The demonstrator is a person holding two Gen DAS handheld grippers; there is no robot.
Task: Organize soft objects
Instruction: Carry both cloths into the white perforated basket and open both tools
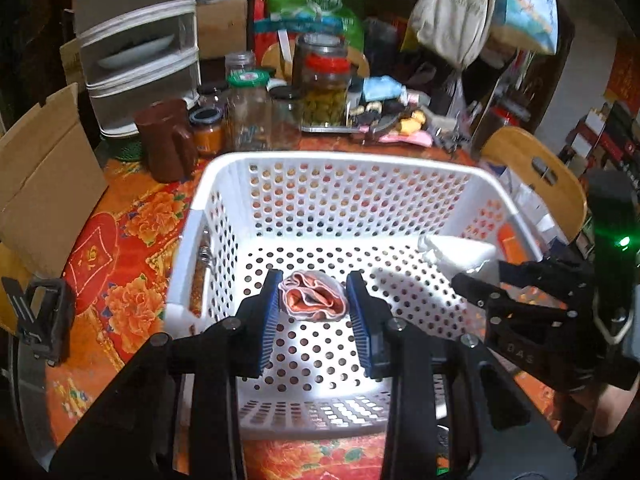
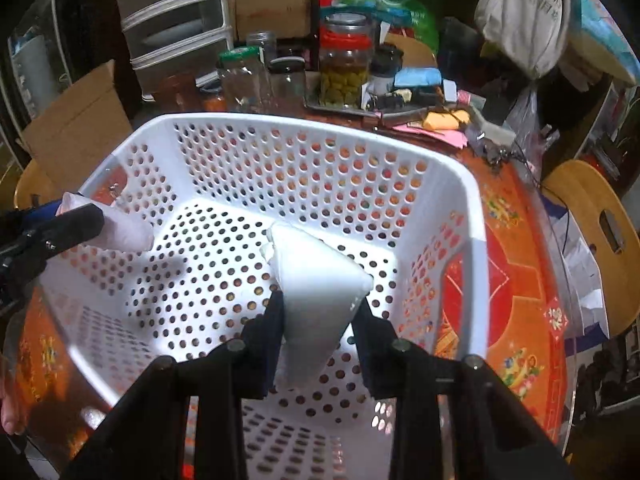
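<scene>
A white perforated basket (image 1: pixel 340 158) stands on the red flowered tablecloth; it also shows in the right wrist view (image 2: pixel 474 216). My left gripper (image 1: pixel 314 294) is shut on a folded pink and orange cloth (image 1: pixel 312 298) and holds it above the basket floor. It shows at the left of the right wrist view (image 2: pixel 80 220) with the pale cloth (image 2: pixel 124 232) sticking out. My right gripper (image 2: pixel 320 304) is shut on a white soft bundle (image 2: pixel 320 280) over the basket's right side. In the left wrist view the right gripper (image 1: pixel 476 276) holds that bundle (image 1: pixel 456 252).
Glass jars (image 1: pixel 324 92), a brown cup (image 1: pixel 166 140), plastic drawers (image 1: pixel 136 44) and small clutter (image 1: pixel 400 120) crowd the table behind the basket. A cardboard box (image 1: pixel 44 188) stands at the left. A wooden chair back (image 1: pixel 536 176) is at the right.
</scene>
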